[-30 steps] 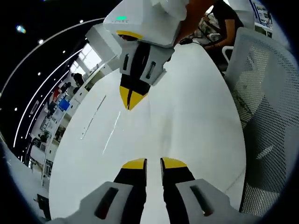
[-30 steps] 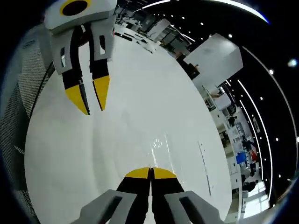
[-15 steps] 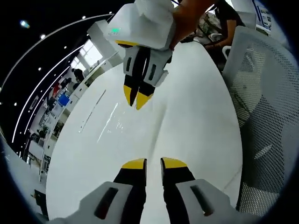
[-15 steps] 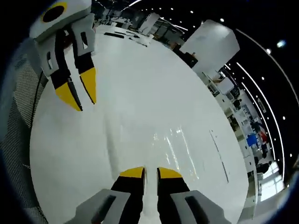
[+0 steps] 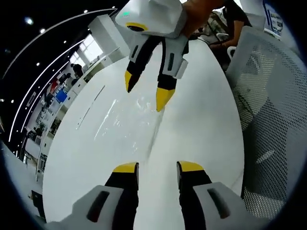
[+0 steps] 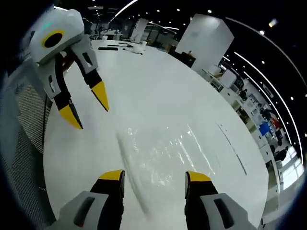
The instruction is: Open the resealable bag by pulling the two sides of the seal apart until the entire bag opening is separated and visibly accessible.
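Clear, glossy resealable plastic bag lies flat on white tabletop, long axis running between grippers; left hand-held gripper and right hand-held gripper both released, jaws spread.

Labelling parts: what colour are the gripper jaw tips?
Yellow tips on black fingers; clearest in right gripper view.

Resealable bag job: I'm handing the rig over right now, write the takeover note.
Left gripper: open, holding nothing.
Right gripper: open, holding nothing.
The clear resealable bag lies flat on the white table, between the two grippers, which face each other across it. Neither is touching it.
Done: nothing can be confirmed; the bag is too transparent to show whether its seal is parted.
Left: find the seal edge, grip one side with each gripper, pull apart along the whole opening.
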Available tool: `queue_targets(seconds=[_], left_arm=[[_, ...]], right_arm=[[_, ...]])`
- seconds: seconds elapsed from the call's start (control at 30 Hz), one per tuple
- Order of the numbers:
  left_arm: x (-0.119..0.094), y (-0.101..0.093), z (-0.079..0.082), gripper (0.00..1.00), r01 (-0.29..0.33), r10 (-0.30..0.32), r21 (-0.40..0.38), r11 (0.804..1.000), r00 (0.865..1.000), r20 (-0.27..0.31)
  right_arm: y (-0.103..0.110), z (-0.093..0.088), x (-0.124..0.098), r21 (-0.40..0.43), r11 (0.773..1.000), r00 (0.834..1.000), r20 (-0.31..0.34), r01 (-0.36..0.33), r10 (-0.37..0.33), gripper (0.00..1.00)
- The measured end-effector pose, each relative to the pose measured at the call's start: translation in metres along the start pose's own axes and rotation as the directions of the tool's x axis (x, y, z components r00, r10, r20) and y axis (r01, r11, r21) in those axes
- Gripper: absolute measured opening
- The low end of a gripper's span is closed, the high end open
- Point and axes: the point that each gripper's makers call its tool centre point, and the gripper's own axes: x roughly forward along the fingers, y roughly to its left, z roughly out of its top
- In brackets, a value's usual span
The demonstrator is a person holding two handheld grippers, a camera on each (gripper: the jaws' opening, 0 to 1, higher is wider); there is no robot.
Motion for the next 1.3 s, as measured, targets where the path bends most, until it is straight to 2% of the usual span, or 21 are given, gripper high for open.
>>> queue_targets(seconds=[0.23, 0.37, 0.43, 0.57, 0.67, 0.8, 0.9, 1.03, 1.13, 1.3], left_arm=[[-0.007, 0.003, 0.001, 0.53, -0.011, 0.013, -0.091, 0.996, 1.000, 0.027], [-0.011, 0.002, 0.000, 0.68, -0.015, 0.019, -0.129, 0.992, 0.999, 0.032], [-0.014, 0.003, 0.002, 0.75, -0.021, 0.030, -0.167, 0.986, 0.998, 0.051], [-0.021, 0.006, 0.004, 0.84, -0.041, 0.064, -0.270, 0.962, 0.995, 0.075], [-0.030, 0.003, 0.007, 0.87, -0.045, 0.080, -0.316, 0.948, 0.992, 0.097], [-0.044, -0.004, 0.006, 0.89, -0.064, 0.100, -0.345, 0.936, 0.991, 0.089], [-0.056, -0.010, 0.004, 0.89, -0.075, 0.115, -0.393, 0.916, 0.990, 0.077], [-0.070, -0.015, 0.008, 0.89, -0.087, 0.134, -0.405, 0.910, 0.987, 0.088], [-0.081, -0.019, 0.008, 0.89, -0.095, 0.152, -0.435, 0.896, 0.984, 0.098], [-0.088, -0.034, 0.001, 0.87, -0.097, 0.151, -0.440, 0.893, 0.985, 0.089]], right_arm=[[0.000, 0.004, -0.012, 0.083, 0.997, 0.998, 0.065, 0.009, -0.015, 0.63], [0.001, 0.006, -0.021, 0.146, 0.989, 0.994, 0.105, 0.019, -0.035, 0.75], [0.002, 0.007, -0.025, 0.176, 0.984, 0.990, 0.132, 0.019, -0.043, 0.82], [0.009, 0.004, -0.034, 0.221, 0.975, 0.986, 0.161, 0.009, -0.046, 0.88], [0.015, 0.003, -0.041, 0.252, 0.968, 0.982, 0.184, 0.000, -0.048, 0.93], [0.028, -0.001, -0.055, 0.282, 0.959, 0.977, 0.209, -0.012, -0.049, 0.98], [0.036, -0.005, -0.068, 0.311, 0.950, 0.974, 0.222, -0.017, -0.055, 0.99], [0.047, -0.013, -0.082, 0.348, 0.937, 0.970, 0.233, -0.015, -0.071, 0.99], [0.058, -0.023, -0.089, 0.392, 0.920, 0.972, 0.224, -0.019, -0.075, 0.99], [0.072, -0.032, -0.098, 0.446, 0.894, 0.972, 0.220, -0.028, -0.079, 1.00]])
